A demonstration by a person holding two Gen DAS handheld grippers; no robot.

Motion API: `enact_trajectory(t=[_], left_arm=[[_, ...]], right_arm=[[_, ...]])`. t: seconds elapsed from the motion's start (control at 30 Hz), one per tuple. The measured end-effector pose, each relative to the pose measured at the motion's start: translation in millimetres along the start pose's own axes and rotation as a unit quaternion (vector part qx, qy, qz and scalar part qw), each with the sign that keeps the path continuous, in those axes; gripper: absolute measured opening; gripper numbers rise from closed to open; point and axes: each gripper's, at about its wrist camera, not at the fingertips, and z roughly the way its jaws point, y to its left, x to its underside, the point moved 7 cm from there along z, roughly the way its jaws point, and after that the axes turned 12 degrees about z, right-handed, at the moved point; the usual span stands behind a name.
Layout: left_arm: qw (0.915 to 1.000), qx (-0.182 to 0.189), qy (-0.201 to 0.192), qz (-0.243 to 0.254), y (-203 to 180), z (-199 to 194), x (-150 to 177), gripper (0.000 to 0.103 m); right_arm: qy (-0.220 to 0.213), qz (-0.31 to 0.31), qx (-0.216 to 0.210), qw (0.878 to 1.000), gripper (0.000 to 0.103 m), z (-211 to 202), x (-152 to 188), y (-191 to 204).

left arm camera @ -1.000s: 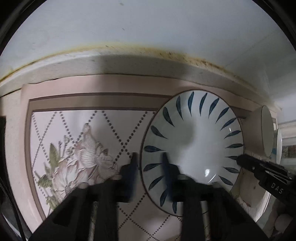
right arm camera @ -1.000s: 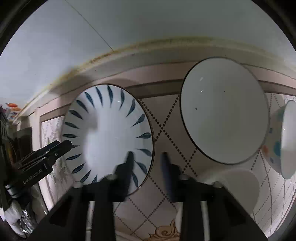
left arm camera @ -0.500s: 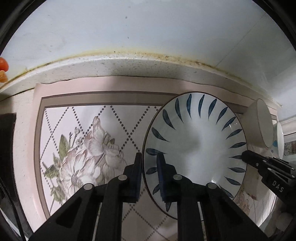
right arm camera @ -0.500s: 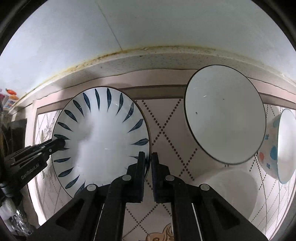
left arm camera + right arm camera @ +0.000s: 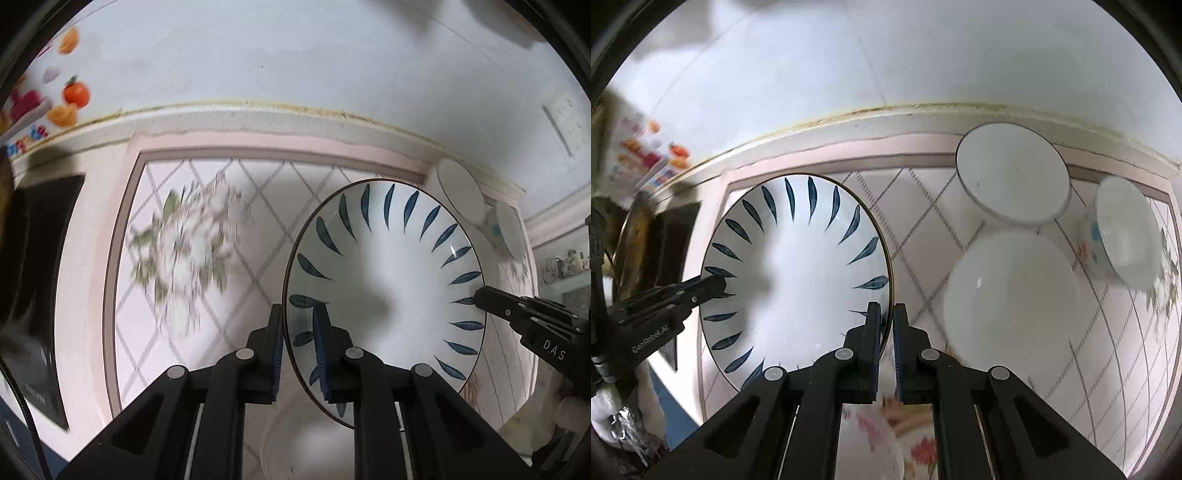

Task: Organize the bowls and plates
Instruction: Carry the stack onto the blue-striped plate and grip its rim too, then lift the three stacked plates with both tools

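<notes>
A white plate with blue leaf marks point(image 5: 388, 280) is held above the floral mat point(image 5: 192, 240) by both grippers. My left gripper point(image 5: 298, 332) is shut on its left rim. My right gripper point(image 5: 886, 325) is shut on its right rim; the plate also shows in the right wrist view point(image 5: 798, 273). A plain white plate point(image 5: 1012, 299) lies on the mat to the right. A white bowl point(image 5: 1012, 177) and a bowl with coloured spots point(image 5: 1123, 232) stand behind it.
The mat lies on a counter against a white wall point(image 5: 295, 66). A black object point(image 5: 33, 258) sits at the mat's left edge. Another dish with a red flower pattern point(image 5: 886, 435) lies below the right gripper. Fruit stickers point(image 5: 70, 96) mark the wall at left.
Both grippers went from open to shut on the plate's opposite rims, then lifted it off the mat. The view has pulled back and more wall shows.
</notes>
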Motion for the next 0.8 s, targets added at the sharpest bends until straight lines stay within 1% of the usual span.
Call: enact_trajectory(t=[0.17, 0.3, 0.37, 0.5, 0.8], left_arm=[[0.9999, 0.007, 0.001, -0.011, -18.9, -14.2, 40.2, 0.013], [0.9997, 0.01, 0.014, -0.017, -28.1, -15.1, 72.4, 0.013], [0.9996, 0.008, 0.02, -0.017, -30.2, -11.0, 83.2, 0.013], [0.9993, 0.001, 0.035, -0.012, -34.7, -2.7, 101.5, 0.013], [0.9976, -0.01, 0.065, -0.024, -33.4, 23.7, 126.0, 0.013]], right_arm=[[0.008, -0.023, -0.008, 1.0, 0.008, -22.1, 50.4, -6.4], [0.019, -0.031, -0.016, 0.999, 0.008, -38.0, 89.1, -25.3], [0.023, -0.032, -0.019, 0.999, 0.008, -40.4, 102.2, -31.0], [0.03, -0.031, -0.025, 0.999, 0.008, -36.7, 120.2, -37.5], [0.05, -0.033, -0.031, 0.998, 0.008, -7.9, 140.5, -46.9]])
